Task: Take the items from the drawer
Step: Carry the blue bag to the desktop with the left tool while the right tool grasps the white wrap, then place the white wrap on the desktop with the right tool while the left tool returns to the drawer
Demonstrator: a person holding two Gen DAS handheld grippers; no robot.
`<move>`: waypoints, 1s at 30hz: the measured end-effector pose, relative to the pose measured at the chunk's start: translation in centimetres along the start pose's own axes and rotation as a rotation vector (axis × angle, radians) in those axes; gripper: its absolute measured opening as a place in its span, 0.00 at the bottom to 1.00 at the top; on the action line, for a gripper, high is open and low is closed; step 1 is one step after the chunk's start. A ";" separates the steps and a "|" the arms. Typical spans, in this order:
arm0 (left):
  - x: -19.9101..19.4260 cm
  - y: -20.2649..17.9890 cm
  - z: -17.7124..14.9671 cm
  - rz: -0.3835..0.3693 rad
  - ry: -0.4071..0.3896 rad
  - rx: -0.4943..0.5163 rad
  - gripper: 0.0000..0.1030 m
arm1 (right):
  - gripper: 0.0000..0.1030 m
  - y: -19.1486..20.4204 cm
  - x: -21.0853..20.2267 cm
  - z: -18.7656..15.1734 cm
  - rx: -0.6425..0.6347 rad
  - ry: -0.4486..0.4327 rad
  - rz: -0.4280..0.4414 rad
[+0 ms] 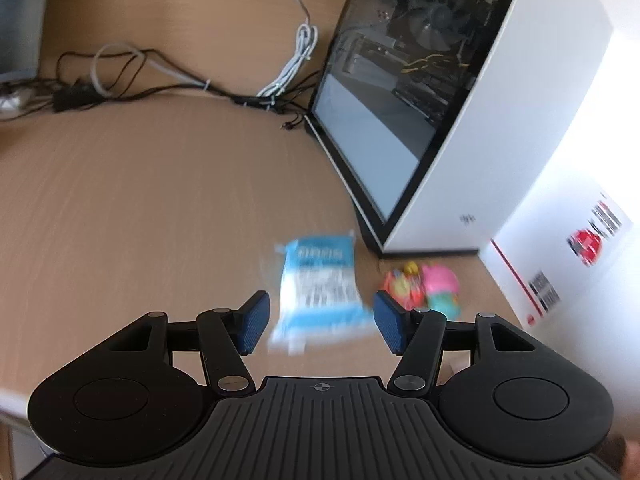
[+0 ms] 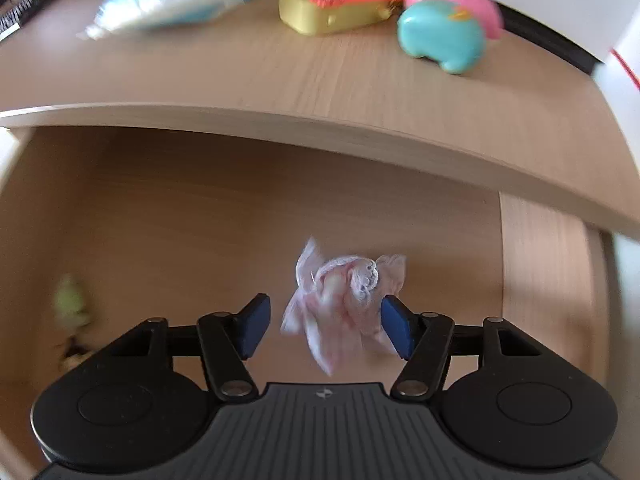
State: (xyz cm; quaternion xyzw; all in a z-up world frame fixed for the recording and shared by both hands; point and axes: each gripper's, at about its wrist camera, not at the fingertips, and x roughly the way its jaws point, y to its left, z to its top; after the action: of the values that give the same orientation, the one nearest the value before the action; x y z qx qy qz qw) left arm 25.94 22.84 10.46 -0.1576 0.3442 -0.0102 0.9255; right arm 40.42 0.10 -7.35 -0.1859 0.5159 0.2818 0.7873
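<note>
- Drawer (image 2: 248, 216): it stands pulled out under the bench (image 2: 360, 92) edge, directly below the right tool (image 2: 322, 326).
- Done, judging by what lies on the bench: a blue-and-white packet (image 1: 320, 292), a yellow toy (image 2: 332, 12) and a pink-and-teal toy (image 2: 448, 28) are already up there, ahead of and above the right tool.
- Left tool (image 1: 320, 322): released, jaws spread wide over the bench. The packet sits between and just beyond its pads, which do not press on it, so it looks set down.
- Right tool: jaws apart, gripping nothing. A crumpled pinkish-white wrapper (image 2: 344, 300) lies on the drawer floor between them, close to the right-hand pad; the picture is too blurred to tell whether it touches.
- Left to do, as I judge it: the wrapper, plus a blurred greenish thing (image 2: 72, 308) far to the left of the right tool.
</note>
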 end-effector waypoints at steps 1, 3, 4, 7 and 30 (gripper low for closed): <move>-0.6 0.2 -0.6 0.003 0.005 -0.003 0.60 | 0.41 0.0 0.8 0.2 -0.012 0.005 -0.008; -1.7 0.5 -1.9 0.004 0.027 -0.016 0.60 | 0.25 0.0 1.8 0.3 -0.022 0.035 -0.006; -1.9 0.7 -2.4 0.000 0.042 -0.025 0.60 | 0.15 -0.1 1.5 0.3 -0.020 0.032 0.000; -2.7 1.2 -4.7 -0.017 0.096 -0.045 0.60 | 0.14 -0.4 -1.9 -0.2 0.017 -0.018 0.067; 2.0 -3.8 -10.8 -0.251 0.445 0.206 0.60 | 0.64 -7.7 -16.4 1.2 0.246 -0.362 -0.035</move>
State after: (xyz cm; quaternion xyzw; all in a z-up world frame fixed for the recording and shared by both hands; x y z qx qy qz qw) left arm 20.91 15.94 2.62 -0.0981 0.5141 -0.1941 0.8297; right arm 41.06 -9.27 8.20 -0.0436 0.3935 0.2319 0.8885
